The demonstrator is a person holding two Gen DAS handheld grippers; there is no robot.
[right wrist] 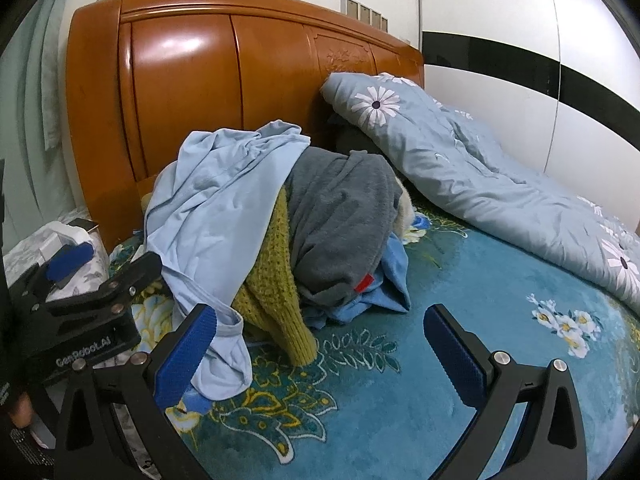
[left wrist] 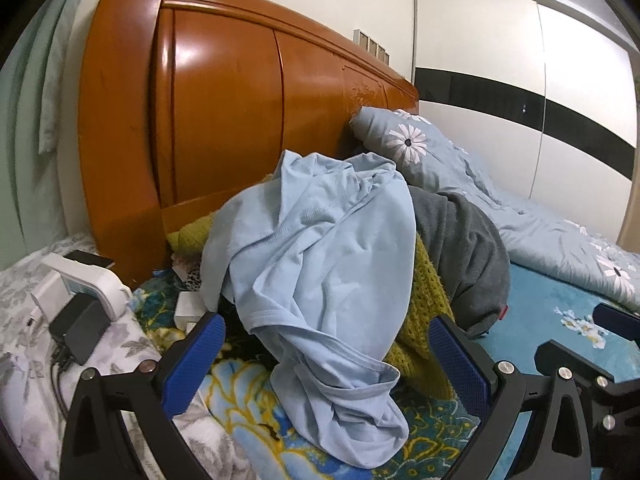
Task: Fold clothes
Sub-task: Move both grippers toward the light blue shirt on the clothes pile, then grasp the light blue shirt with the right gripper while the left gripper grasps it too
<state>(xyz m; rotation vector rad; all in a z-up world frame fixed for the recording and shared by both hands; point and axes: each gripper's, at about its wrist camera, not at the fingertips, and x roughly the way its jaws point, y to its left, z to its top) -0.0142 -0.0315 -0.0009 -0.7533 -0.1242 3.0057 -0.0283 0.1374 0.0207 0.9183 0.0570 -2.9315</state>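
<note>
A heap of clothes lies on the bed against the headboard. A light blue shirt (left wrist: 320, 264) drapes over the top and front of the heap; it also shows in the right wrist view (right wrist: 212, 216). Under it are a mustard knit sweater (right wrist: 276, 288), a grey garment (right wrist: 344, 224) with a red tag, and a blue garment (right wrist: 384, 280). My left gripper (left wrist: 332, 364) is open, its blue pads on either side of the shirt's hanging end. My right gripper (right wrist: 320, 356) is open and empty above the bedspread, just in front of the heap. The left gripper also shows at the right wrist view's left edge (right wrist: 92, 280).
An orange wooden headboard (left wrist: 224, 112) stands behind the heap. A grey-blue daisy quilt (right wrist: 480, 176) is bunched to the right. The teal floral bedspread (right wrist: 420, 380) lies in front. Chargers and a white device (left wrist: 76, 300) sit on a floral cloth at the left.
</note>
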